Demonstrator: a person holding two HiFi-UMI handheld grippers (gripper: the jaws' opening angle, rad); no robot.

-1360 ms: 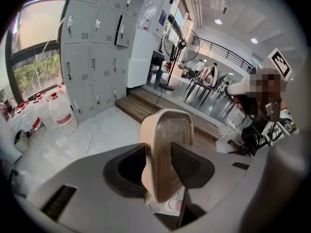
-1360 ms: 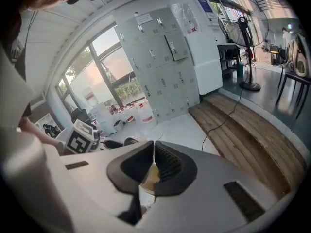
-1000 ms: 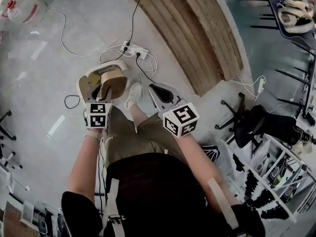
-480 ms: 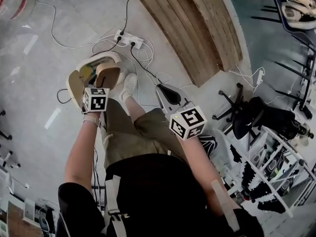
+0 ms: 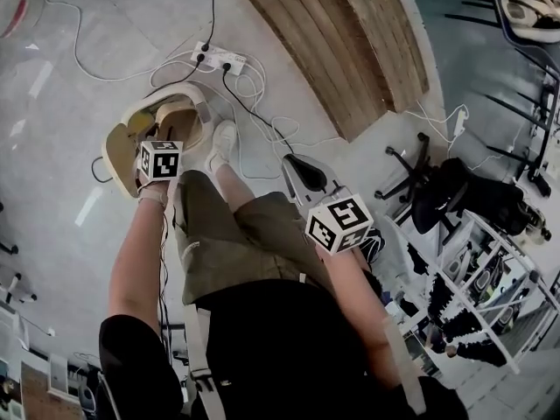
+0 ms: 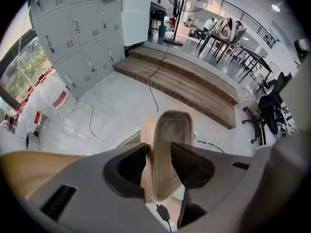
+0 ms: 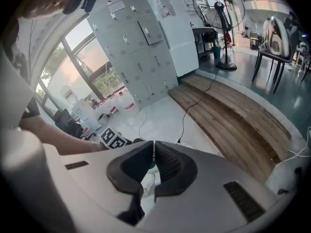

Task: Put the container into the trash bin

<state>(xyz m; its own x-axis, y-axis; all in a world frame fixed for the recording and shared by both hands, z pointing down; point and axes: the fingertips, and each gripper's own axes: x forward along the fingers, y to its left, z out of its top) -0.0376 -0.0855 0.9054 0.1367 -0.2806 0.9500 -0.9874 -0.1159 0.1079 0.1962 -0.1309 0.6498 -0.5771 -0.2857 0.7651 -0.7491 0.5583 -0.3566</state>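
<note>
- Grey concrete floor (image 5: 70,68) fills the head view. Loose cables (image 5: 254,87) run to a white power strip (image 5: 220,58), and every place below is taken from that strip.
- Below and left of the strip sits a cream-rimmed round opening, which I take for the trash bin (image 5: 108,157). Its mouth faces up, ready to receive.
- Just below the strip, the left gripper (image 6: 159,154) is clamped on the container (image 6: 172,127). It is over the bin's mouth or just beside it; I cannot tell which.
- The jaws stand narrow and pinch the container across its thin side, probably so that it hangs on edge and can slip in once released.
- The container is a rounded-rectangular tub with a tan body and a clear, glossy face. It looks empty and light, and it is not in the bin yet.
- Below and right of the strip, the right gripper (image 7: 152,154) hangs beside the person's leg (image 5: 241,199). Its jaws are pressed together on nothing, likely kept aside because one hand suffices.
</note>
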